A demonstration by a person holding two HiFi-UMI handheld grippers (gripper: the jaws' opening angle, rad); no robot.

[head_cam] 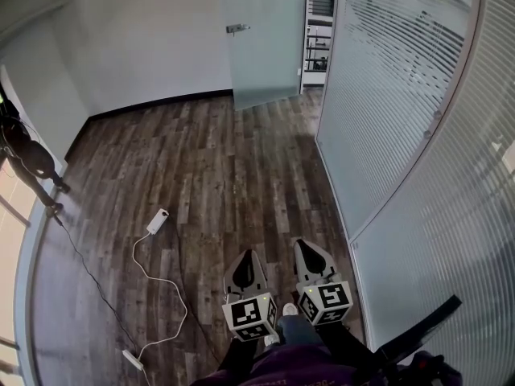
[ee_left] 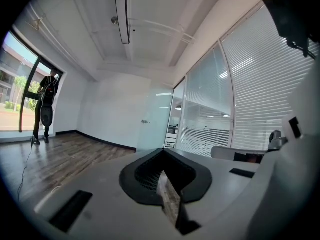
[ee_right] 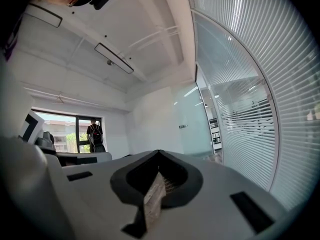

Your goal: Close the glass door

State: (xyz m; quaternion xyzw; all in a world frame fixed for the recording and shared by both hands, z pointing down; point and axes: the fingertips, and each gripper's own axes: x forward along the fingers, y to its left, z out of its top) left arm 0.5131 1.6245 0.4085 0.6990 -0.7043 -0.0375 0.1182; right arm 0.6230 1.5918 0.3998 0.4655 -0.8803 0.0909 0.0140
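At the floor's left edge a person (head_cam: 26,158) in dark clothes stood by the window (ee_left: 15,96). A white cable (head_cam: 157,284) lay in loops on the wood floor (head_cam: 201,159), running from a white adapter (head_cam: 158,220) near the middle down to a plug block (head_cam: 132,359) by the near edge.

Near the bottom of the head view the left gripper (head_cam: 247,256) pointed ahead along the floor. Its jaws were together with nothing between them, as the left gripper view (ee_left: 162,153) showed. Its cube (head_cam: 249,312) carried black-and-white square markers.

Just beside it the right gripper (head_cam: 303,244) pointed the same way, its jaws likewise pressed together and empty (ee_right: 158,154). Its cube (head_cam: 326,298) bore the same kind of markers.

The door (head_cam: 263,43), frosted glass with a metal handle (head_cam: 236,28), stood open at the room's far end, well apart from both grippers. Right of it the doorway showed shelves (head_cam: 319,39).

A curved glass wall (head_cam: 402,111) with horizontal blinds ran along the floor's right edge.
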